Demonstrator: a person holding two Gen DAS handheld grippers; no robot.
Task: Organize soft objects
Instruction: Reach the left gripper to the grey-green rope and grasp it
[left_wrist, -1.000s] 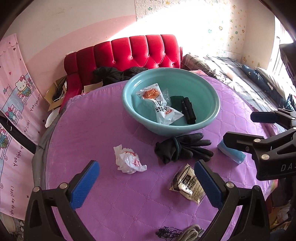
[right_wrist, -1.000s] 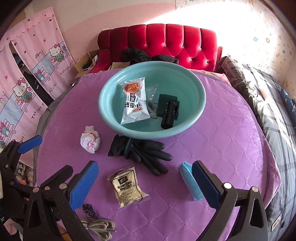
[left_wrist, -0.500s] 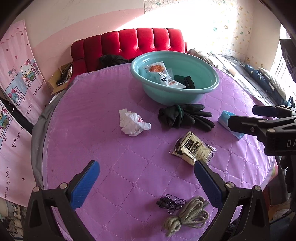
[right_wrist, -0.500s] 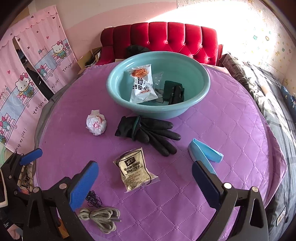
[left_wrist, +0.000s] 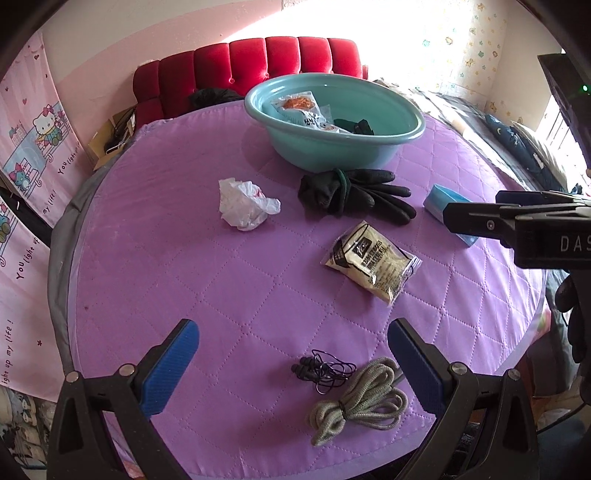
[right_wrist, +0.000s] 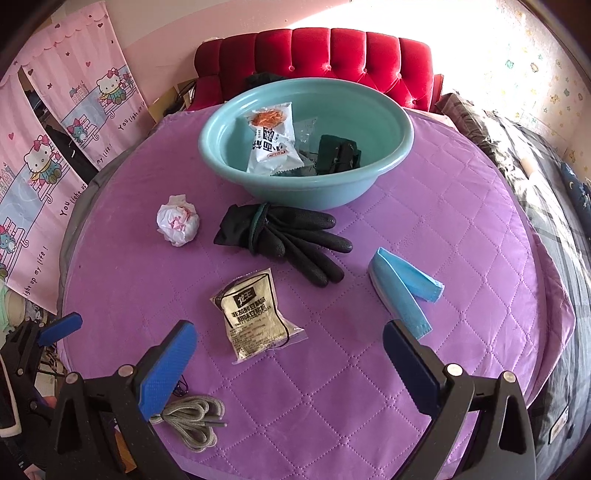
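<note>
A teal basin (left_wrist: 399, 146) (right_wrist: 221, 162) stands at the far side of the round purple table and holds a white snack packet (right_wrist: 271, 142) and a dark folded item (right_wrist: 338, 153). In front of it lie black gloves (left_wrist: 354, 194) (right_wrist: 284, 238), a crumpled white bag (left_wrist: 243, 203) (right_wrist: 177, 219), a beige sachet (left_wrist: 373, 262) (right_wrist: 255, 312), a blue mask (right_wrist: 402, 286), black earphones (left_wrist: 325, 369) and a grey cord (left_wrist: 358, 406) (right_wrist: 195, 415). My left gripper (left_wrist: 293, 365) hangs open above the earphones and cord. My right gripper (right_wrist: 286, 365) is open near the sachet, holding nothing.
A red tufted sofa (right_wrist: 314, 55) with dark clothing stands behind the table. Pink cartoon curtains (right_wrist: 55, 122) hang on the left. A bed with dark bedding (right_wrist: 535, 155) runs along the right. The table edge (left_wrist: 332, 469) is close below the left gripper.
Both grippers have pulled back toward the table's near edge, so the basin looks farther away. The earphones and grey cord have come fully into the left wrist view. No object has moved.
</note>
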